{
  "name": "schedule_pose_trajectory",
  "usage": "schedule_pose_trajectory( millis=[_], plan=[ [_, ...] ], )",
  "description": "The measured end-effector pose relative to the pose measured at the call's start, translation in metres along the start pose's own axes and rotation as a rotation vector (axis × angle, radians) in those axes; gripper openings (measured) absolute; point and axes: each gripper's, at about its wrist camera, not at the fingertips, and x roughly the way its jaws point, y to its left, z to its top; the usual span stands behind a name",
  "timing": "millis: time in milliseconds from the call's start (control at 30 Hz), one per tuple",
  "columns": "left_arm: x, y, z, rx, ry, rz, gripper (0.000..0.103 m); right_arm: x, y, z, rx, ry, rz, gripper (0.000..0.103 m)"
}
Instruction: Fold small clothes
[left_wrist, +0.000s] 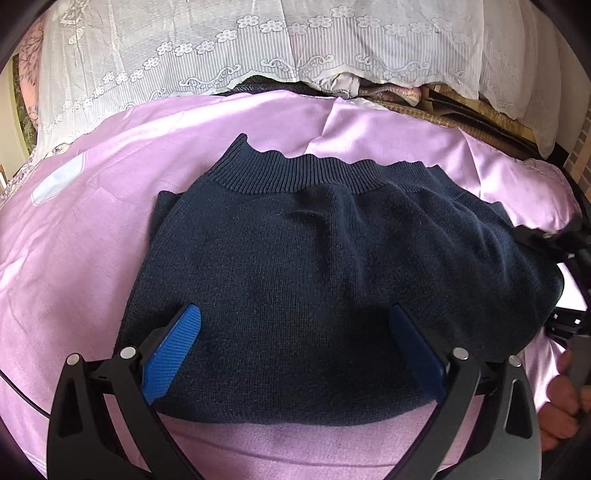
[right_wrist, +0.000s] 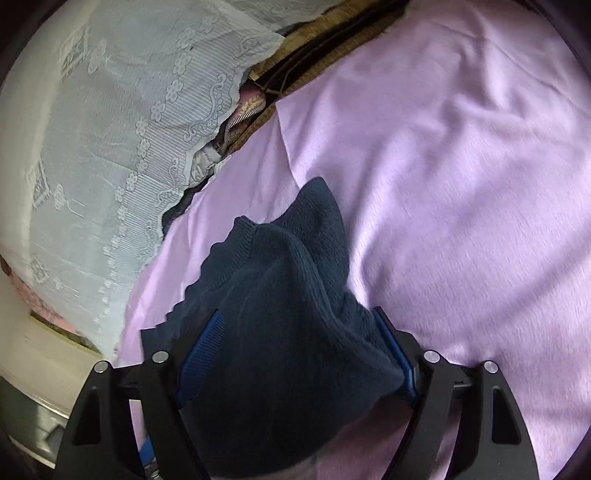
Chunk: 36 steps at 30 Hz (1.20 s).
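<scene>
A dark navy knitted garment (left_wrist: 314, 266) with a ribbed band along its far edge lies folded on the lilac bedsheet (left_wrist: 92, 240). My left gripper (left_wrist: 295, 314) is open, its blue pads spread wide over the garment's near edge. In the right wrist view the same garment (right_wrist: 280, 314) bulges up between my right gripper's (right_wrist: 295, 321) wide-spread blue pads. The knit fills the gap and touches both pads, and whether the jaws clamp it does not show. The right gripper's black frame (left_wrist: 569, 258) also shows at the garment's right end in the left wrist view.
A white lace cover (left_wrist: 221, 48) drapes over bedding behind the sheet, also in the right wrist view (right_wrist: 92, 147). A woven brown edge (left_wrist: 461, 118) runs at the back right. The person's hand (left_wrist: 565, 398) is at the right. Open lilac sheet (right_wrist: 461, 184) spreads to the right.
</scene>
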Motion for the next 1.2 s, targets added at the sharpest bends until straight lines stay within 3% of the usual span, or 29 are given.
schedule_pose_trajectory(
  millis=[100, 167, 267, 433, 600, 667, 733, 800, 867, 1067, 1200],
  plan=[
    [-0.003, 0.004, 0.0, -0.02, -0.012, -0.018, 0.099, -0.001, 0.0, -0.006, -0.064, -0.052, -0.061, 0.054],
    [-0.004, 0.006, 0.0, -0.029, -0.017, -0.024, 0.099, -0.005, -0.009, -0.002, -0.034, -0.055, -0.04, 0.041],
    [-0.005, 0.004, 0.0, -0.024, -0.02, -0.014, 0.099, -0.008, -0.02, 0.001, 0.018, -0.051, 0.015, 0.035],
    [-0.01, 0.012, 0.006, -0.069, -0.052, -0.01, 0.099, -0.011, -0.015, -0.002, 0.01, -0.048, 0.046, 0.037],
    [-0.004, 0.007, 0.011, -0.067, -0.028, -0.083, 0.098, -0.004, -0.001, -0.008, -0.061, -0.026, 0.042, 0.06],
    [-0.007, -0.002, 0.01, -0.027, -0.044, -0.102, 0.098, -0.002, 0.007, -0.012, -0.106, -0.032, 0.0, 0.061],
    [-0.004, -0.012, 0.009, 0.024, -0.04, -0.09, 0.099, -0.002, 0.007, -0.012, -0.098, -0.037, -0.006, 0.055],
    [0.006, -0.017, 0.009, 0.04, -0.007, -0.077, 0.099, -0.002, 0.001, -0.01, -0.071, -0.037, -0.009, 0.041],
    [0.007, -0.018, 0.01, 0.044, -0.007, -0.066, 0.099, -0.002, -0.005, -0.008, -0.043, -0.035, -0.002, 0.039],
    [0.008, -0.019, 0.008, 0.049, -0.005, -0.061, 0.099, 0.002, -0.004, -0.008, -0.053, -0.023, -0.008, 0.043],
    [0.007, -0.017, 0.008, 0.048, -0.006, -0.064, 0.099, 0.002, 0.001, -0.01, -0.075, -0.032, 0.021, 0.055]
  ],
)
